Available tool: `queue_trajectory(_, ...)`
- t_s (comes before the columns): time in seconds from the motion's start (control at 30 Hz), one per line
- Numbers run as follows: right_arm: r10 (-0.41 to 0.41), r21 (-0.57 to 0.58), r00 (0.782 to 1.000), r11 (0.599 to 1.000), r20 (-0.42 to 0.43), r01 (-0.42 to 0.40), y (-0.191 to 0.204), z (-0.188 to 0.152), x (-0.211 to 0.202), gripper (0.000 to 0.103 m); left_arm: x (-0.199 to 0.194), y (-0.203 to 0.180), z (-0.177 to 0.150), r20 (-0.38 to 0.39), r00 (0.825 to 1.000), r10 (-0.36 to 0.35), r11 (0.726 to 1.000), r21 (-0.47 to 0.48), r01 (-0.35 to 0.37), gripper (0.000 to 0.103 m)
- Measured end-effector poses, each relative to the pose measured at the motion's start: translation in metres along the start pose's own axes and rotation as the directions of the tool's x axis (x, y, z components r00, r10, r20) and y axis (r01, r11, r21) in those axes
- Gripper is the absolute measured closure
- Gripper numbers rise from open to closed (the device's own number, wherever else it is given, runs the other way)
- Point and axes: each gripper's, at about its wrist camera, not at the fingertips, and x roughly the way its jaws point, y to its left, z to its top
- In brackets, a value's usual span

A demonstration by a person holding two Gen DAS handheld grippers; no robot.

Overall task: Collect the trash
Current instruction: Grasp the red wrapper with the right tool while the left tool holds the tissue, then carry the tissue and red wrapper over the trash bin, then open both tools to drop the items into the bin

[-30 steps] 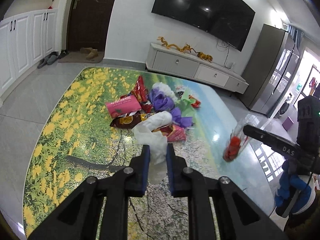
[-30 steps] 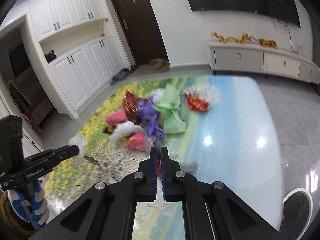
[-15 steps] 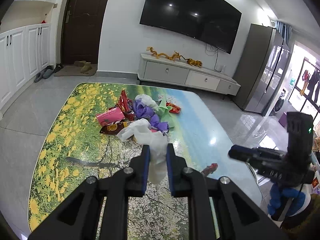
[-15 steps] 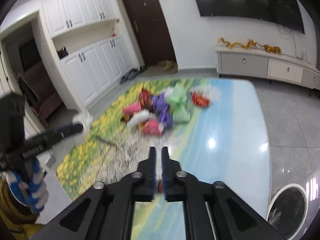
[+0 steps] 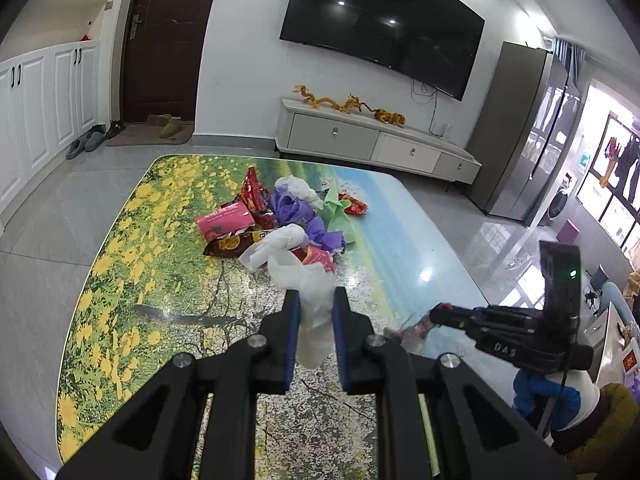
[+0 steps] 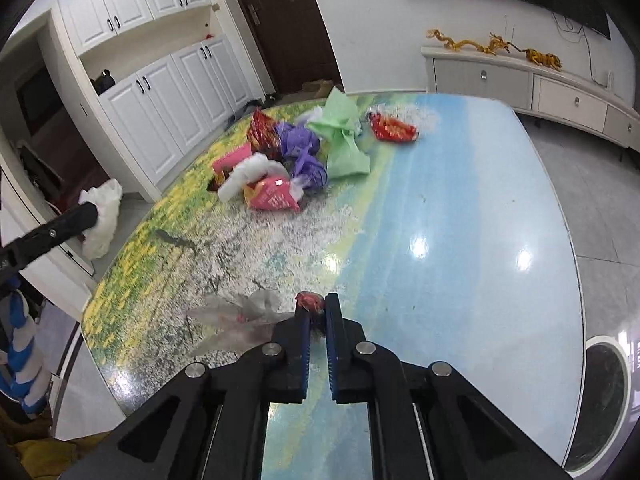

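Trash on both sides: my left claw (image 5: 314, 312) pinches a white plastic bag (image 5: 310, 300). My right claw (image 6: 316, 316) clamps a red wrapper (image 6: 309, 302), the remaining trash pile (image 6: 296, 156) lying well ahead on the table (image 6: 460, 208).

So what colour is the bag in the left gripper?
White, translucent plastic bag; clearest in the left wrist view.

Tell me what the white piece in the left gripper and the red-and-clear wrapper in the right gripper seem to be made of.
White piece: likely thin, soft plastic film, perhaps tissue; it is translucent, crumpled and droops limply between the left gripper's pads. Wrapper: probably clear glossy plastic film with a red printed part; the table's pattern shows through its wrinkles beside the right gripper.
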Motion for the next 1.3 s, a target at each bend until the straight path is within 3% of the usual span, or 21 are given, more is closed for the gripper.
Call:
queue_trajectory(0.23, -0.037, 0.065, 0.985, 0.998, 0.168, 0.027, -0.032, 0.007, -0.06, 0.096, 0.018, -0.048, 0.018, -0.034, 0.997, -0.063, 0.992, 0.104, 0.066, 0.088)
queue_trajectory(0.43, -0.19, 0.184, 0.948, 0.972, 0.256, 0.145, -0.093, -0.016, -0.121, 0.096, 0.058, -0.134, 0.036, -0.126, 0.975, -0.184, 0.954, 0.217, 0.208, 0.088)
queue_trajectory(0.53, -0.292, 0.278, 0.92, 0.935, 0.261, 0.218, -0.139, -0.035, -0.148, 0.096, 0.083, -0.188, 0.041, -0.183, 0.953, -0.242, 0.918, 0.276, 0.286, 0.088)
queue_trajectory(0.67, -0.426, 0.414, 0.878, 0.855, 0.219, 0.312, -0.205, -0.073, -0.176, 0.096, 0.125, -0.27, 0.04, -0.268, 0.916, -0.298, 0.854, 0.355, 0.381, 0.088)
queue_trajectory(0.77, -0.488, 0.503, 0.858, 0.788, 0.16, 0.355, -0.247, -0.102, -0.182, 0.096, 0.16, -0.326, 0.031, -0.339, 0.882, -0.326, 0.81, 0.381, 0.446, 0.088)
queue_trajectory(0.9, -0.515, 0.588, 0.852, 0.719, 0.093, 0.37, -0.293, -0.132, -0.181, 0.093, 0.208, -0.384, 0.013, -0.44, 0.822, -0.361, 0.781, 0.34, 0.525, 0.087)
queue_trajectory(0.93, -0.517, 0.604, 0.852, 0.704, 0.077, 0.373, -0.303, -0.138, -0.179, 0.093, 0.217, -0.392, 0.01, -0.459, 0.808, -0.369, 0.778, 0.323, 0.539, 0.087)
queue_trajectory(1.0, -0.517, 0.632, 0.854, 0.68, 0.055, 0.371, -0.32, -0.15, -0.176, 0.093, 0.239, -0.409, 0.001, -0.518, 0.763, -0.385, 0.772, 0.272, 0.574, 0.087)
queue_trajectory(1.07, -0.515, 0.65, 0.857, 0.661, 0.028, 0.376, -0.334, -0.159, -0.173, 0.09, 0.254, -0.419, -0.002, -0.551, 0.738, -0.388, 0.77, 0.246, 0.588, 0.086)
queue_trajectory(1.13, -0.51, 0.66, 0.86, 0.651, 0.013, 0.376, -0.341, -0.164, -0.169, 0.071, 0.263, -0.422, -0.006, -0.567, 0.727, -0.387, 0.773, 0.231, 0.591, 0.079)
queue_trajectory(1.17, -0.511, 0.666, 0.86, 0.643, 0.005, 0.378, -0.346, -0.168, -0.168, 0.068, 0.265, -0.421, -0.007, -0.573, 0.722, -0.389, 0.774, 0.221, 0.593, 0.067)
queue_trajectory(1.23, -0.511, 0.675, 0.86, 0.633, -0.004, 0.379, -0.349, -0.172, -0.165, 0.066, 0.267, -0.421, -0.007, -0.568, 0.724, -0.391, 0.782, 0.211, 0.587, 0.044)
queue_trajectory(1.3, -0.512, 0.685, 0.859, 0.623, -0.01, 0.379, -0.35, -0.181, -0.167, 0.066, 0.267, -0.419, -0.006, -0.561, 0.73, -0.39, 0.787, 0.209, 0.581, 0.043)
